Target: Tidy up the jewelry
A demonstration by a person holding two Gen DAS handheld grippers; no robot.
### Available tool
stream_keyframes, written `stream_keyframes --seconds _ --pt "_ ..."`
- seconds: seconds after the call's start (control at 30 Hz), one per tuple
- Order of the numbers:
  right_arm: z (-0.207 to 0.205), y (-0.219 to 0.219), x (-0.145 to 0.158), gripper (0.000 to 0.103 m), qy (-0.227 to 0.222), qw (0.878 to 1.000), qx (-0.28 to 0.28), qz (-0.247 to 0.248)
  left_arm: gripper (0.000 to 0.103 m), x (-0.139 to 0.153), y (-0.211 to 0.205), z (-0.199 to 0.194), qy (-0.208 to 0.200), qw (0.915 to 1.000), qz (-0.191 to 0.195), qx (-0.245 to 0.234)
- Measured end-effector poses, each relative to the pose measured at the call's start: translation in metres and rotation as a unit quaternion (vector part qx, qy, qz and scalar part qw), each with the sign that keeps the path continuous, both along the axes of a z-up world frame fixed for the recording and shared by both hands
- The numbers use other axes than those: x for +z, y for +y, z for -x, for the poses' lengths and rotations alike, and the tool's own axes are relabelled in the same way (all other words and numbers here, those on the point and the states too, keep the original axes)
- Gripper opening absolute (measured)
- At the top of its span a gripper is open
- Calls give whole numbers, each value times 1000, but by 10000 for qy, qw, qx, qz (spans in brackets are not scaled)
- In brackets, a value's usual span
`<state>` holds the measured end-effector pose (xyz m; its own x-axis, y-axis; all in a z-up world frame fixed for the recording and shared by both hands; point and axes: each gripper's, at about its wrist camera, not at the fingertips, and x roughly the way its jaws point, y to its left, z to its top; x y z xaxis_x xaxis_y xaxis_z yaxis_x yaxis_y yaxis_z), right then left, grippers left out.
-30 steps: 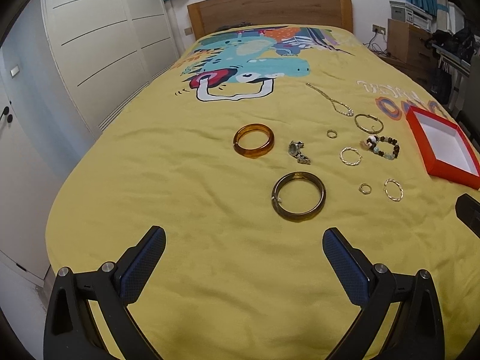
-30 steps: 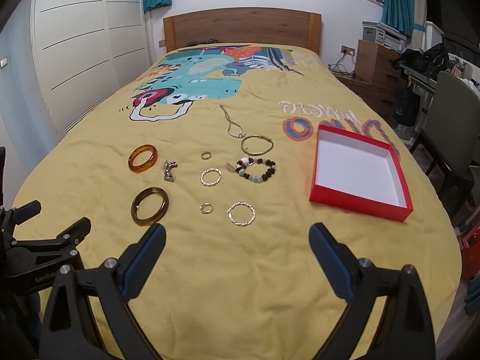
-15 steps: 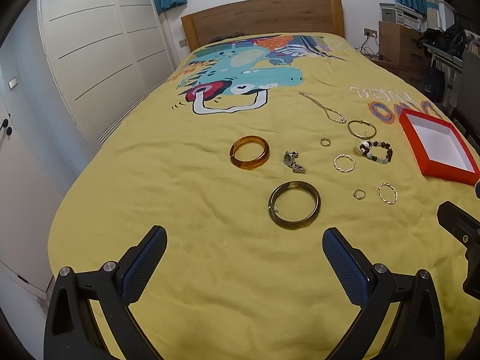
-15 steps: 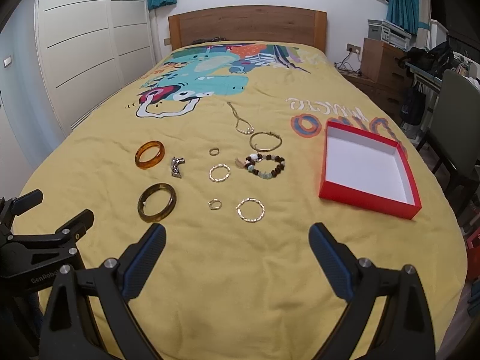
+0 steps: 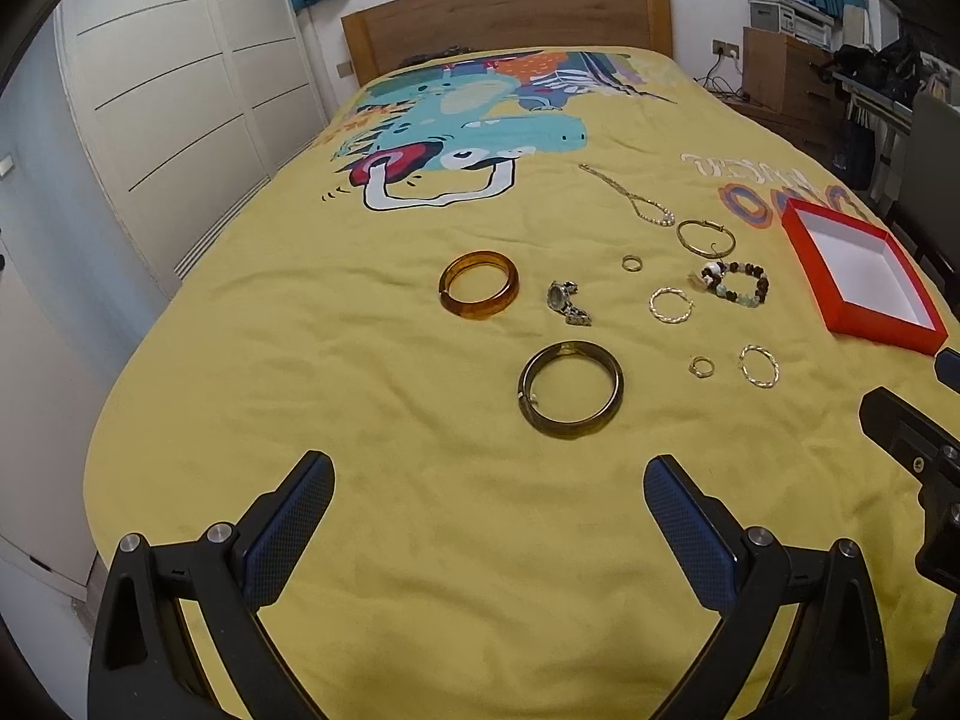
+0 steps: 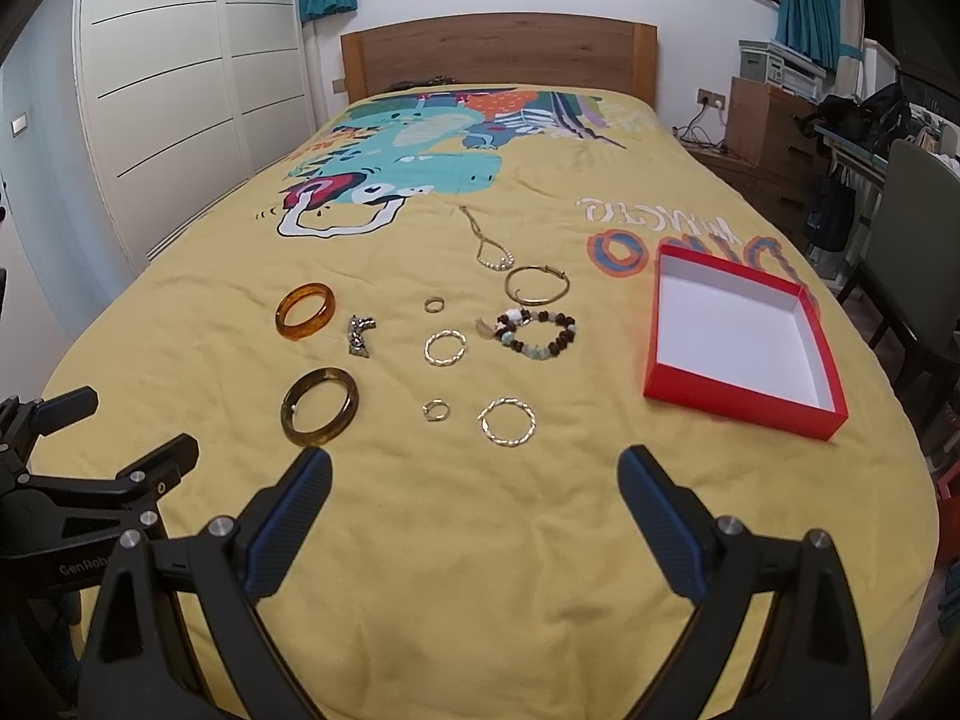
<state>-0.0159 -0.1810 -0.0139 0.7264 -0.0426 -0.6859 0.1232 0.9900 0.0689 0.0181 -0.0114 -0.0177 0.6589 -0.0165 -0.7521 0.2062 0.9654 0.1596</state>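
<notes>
Jewelry lies spread on a yellow bedspread [image 5: 372,396]. An amber bangle [image 5: 478,292] [image 6: 305,308], a dark olive bangle [image 5: 570,388] [image 6: 320,405], a small silver piece [image 5: 568,302] [image 6: 360,333], a beaded bracelet [image 5: 737,283] [image 6: 536,333], twisted hoops [image 6: 507,422], small rings [image 6: 435,410], a thin gold bangle [image 6: 536,283] and a chain [image 6: 485,240] are there. An empty red box [image 5: 864,276] [image 6: 744,339] sits to their right. My left gripper [image 5: 489,510] and right gripper [image 6: 474,498] hover open near the bed's foot, holding nothing.
White wardrobe doors [image 6: 180,96] run along the bed's left. A wooden headboard [image 6: 498,57] stands at the far end. To the right are a wooden dresser [image 6: 768,138], a desk with bags and a grey chair [image 6: 918,228].
Both grippers have drifted back and tilted slightly, so the jewelry and box sit a little differently in each view. Nothing on the bed has moved; both grippers stay open.
</notes>
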Motion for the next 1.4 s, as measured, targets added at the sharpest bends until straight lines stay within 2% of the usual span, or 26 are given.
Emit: stream_keyframes --seconds 0.4,0.77,1.4 --pt "-2 -3 -7 96 81 10000 35 -1 102 -7 -2 -3 167 9999 -33 -20" --pt "-6 -2 -12 96 149 9999 83 -5 102 -11 -2 -7 45 9997 -203 114" --pt "-25 -6 -27 95 261 9994 229 47 102 -31 -11 -25 560 9982 -113 -153"
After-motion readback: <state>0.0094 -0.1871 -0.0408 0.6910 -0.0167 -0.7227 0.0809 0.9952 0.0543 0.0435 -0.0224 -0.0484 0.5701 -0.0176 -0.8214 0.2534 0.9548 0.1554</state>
